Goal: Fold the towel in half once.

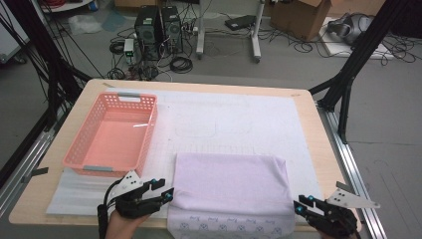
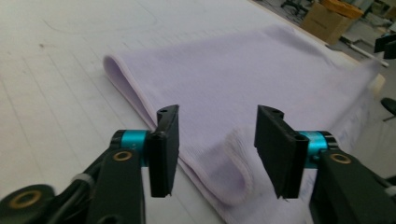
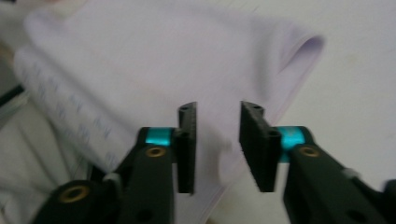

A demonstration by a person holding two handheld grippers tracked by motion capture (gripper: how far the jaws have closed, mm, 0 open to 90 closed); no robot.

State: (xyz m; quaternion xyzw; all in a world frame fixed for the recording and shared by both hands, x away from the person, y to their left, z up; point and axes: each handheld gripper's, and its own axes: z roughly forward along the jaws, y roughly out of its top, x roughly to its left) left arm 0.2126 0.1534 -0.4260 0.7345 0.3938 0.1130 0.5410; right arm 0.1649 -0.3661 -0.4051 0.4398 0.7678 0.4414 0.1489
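two grippers sit at the near edge of the table, one at each near corner of a folded lilac cloth. the left gripper is at the cloth's near left corner with its jaws spread wide; in the left gripper view a curled flap of the cloth's hem lies between the jaws, with nothing gripped. the right gripper is at the near right corner; in the right gripper view its jaws stand apart with a narrower gap over the cloth's edge, and that picture is blurred. the cloth lies on a white mat, its near part showing a patterned underside hanging over the table's near edge. a pink basket stands on the left of the table, well apart from the cloth.
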